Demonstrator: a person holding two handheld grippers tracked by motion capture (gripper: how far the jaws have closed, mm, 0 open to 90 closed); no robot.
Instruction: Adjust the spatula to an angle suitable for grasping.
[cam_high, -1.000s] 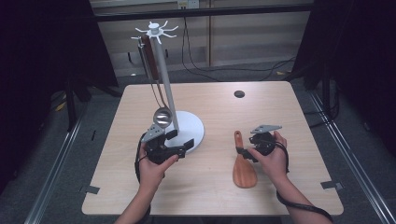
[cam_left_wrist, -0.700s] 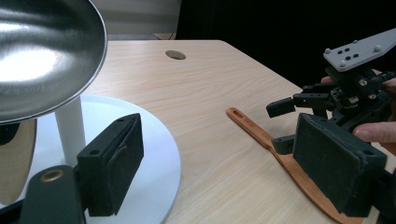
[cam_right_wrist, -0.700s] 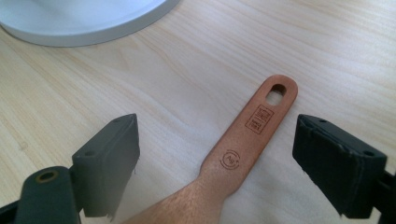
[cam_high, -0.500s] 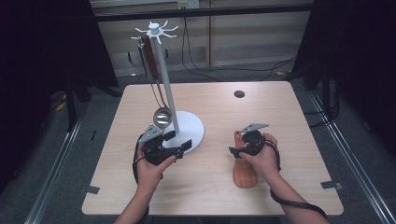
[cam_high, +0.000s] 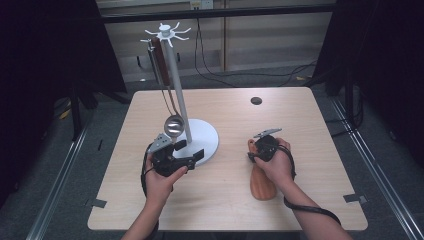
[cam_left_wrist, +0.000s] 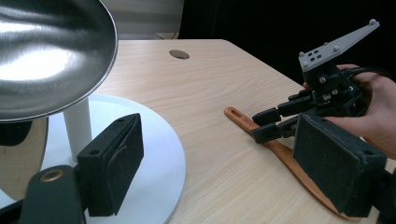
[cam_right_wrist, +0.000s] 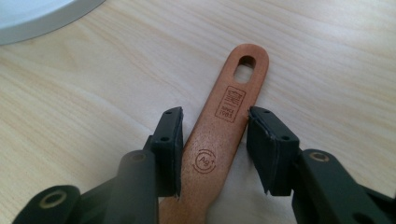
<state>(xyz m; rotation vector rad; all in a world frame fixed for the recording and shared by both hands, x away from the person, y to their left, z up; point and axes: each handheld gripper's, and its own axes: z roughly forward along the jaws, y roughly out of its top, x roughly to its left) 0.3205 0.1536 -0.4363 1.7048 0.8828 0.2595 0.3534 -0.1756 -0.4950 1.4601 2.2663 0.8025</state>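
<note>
On the light wooden surface (cam_high: 310, 125), the flat brown wooden spatula (cam_right_wrist: 219, 135) lies right of the white round-based stand (cam_high: 202, 137). Right gripper (cam_right_wrist: 212, 144) straddles its handle, fingers just closing, small gaps on both sides. Left gripper (cam_left_wrist: 233, 158) fingers open, empty, beside the hanging steel ladle (cam_left_wrist: 46, 56).

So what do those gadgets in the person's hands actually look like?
Each hand holds a black, boxy tool. The left gripper and right gripper each end in two flat black jaws with dark pads and small brass-ringed holes. A grey three-cornered plate with screw heads tops each. A black cable trails back from the right one.
</note>
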